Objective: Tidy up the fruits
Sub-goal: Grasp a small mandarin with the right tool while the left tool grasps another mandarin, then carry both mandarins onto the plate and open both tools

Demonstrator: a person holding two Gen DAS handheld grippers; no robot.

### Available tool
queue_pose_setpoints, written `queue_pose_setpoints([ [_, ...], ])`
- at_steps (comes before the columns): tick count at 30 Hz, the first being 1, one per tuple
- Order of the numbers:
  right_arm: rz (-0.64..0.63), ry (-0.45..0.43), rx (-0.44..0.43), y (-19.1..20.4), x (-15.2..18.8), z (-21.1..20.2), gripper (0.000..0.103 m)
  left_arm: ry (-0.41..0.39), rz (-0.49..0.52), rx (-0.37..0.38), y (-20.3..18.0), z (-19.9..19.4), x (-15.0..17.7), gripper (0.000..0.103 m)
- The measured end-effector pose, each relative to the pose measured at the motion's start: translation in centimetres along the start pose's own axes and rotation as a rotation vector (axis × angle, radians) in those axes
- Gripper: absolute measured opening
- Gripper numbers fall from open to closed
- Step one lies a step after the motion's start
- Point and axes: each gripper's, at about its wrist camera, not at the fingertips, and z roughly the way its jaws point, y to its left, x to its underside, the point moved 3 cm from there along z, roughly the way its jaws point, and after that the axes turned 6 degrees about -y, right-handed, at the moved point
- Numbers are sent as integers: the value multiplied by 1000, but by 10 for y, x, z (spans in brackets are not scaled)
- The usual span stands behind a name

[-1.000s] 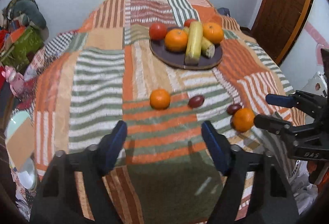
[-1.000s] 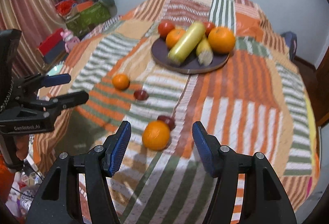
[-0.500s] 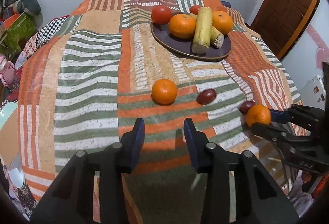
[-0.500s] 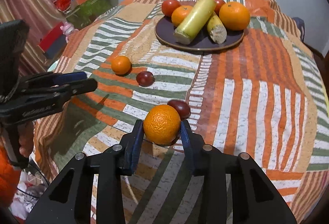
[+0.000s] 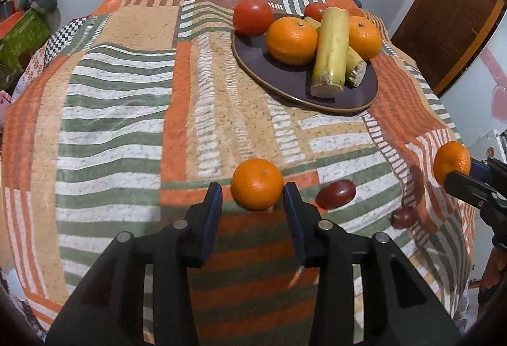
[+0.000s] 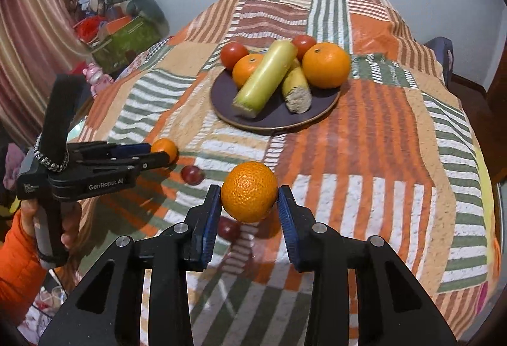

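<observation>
Left wrist view. Left gripper [image 5: 252, 195]: jaws narrowed around a mandarin [image 5: 256, 184]; right pad against the peel, left pad just beside it, so contact on both sides cannot be told; fruit low over or on the patchwork bedspread [image 5: 126, 98]. Just right of the jaws: a dark red plum [image 5: 336, 193]; further right, a second plum [image 5: 404, 217], smaller in view. Far right edge: right gripper [image 5: 456, 170], seen from the side, clamped on an orange [image 5: 451, 162] raised above the cloth. Ahead and to the right of the jaws: dark round plate [image 5: 272, 70] carrying two oranges [image 5: 291, 40] [image 5: 364, 36], two tomatoes [image 5: 253, 16] [image 5: 315, 10], and two pale green-yellow cut stalks [image 5: 331, 52] [image 5: 355, 68], kind not clear. Wooden door [image 5: 453, 6] beyond, at upper right.

Right wrist view. Right gripper [image 6: 249, 203]: both blue pads pressed on the orange [image 6: 249, 191], held clear of the bedspread [image 6: 380, 155]. Directly beneath the fruit, slightly left: one plum [image 6: 228, 229], partly hidden. Ahead and left: the other plum [image 6: 192, 174]. Far left: left gripper [image 6: 157, 154], tips at the mandarin [image 6: 164, 149], carried by a hand [image 6: 50, 219] in an orange sleeve [image 6: 19, 263]. Straight ahead: plate [image 6: 275, 119] with the same fruit and stalks. Upper left, off the bed: striped curtain [image 6: 31, 38], green box [image 6: 133, 38].
</observation>
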Motion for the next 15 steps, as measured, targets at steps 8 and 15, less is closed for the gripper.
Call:
queue_pose_setpoints([
  [8, 16, -3, -1, -11, -10, 7, 33, 16, 19, -21, -4, 13, -3, 35],
  [15, 20, -17, -15, -18, -24, 16, 33, -26, 25, -12, -9, -2, -16, 35],
])
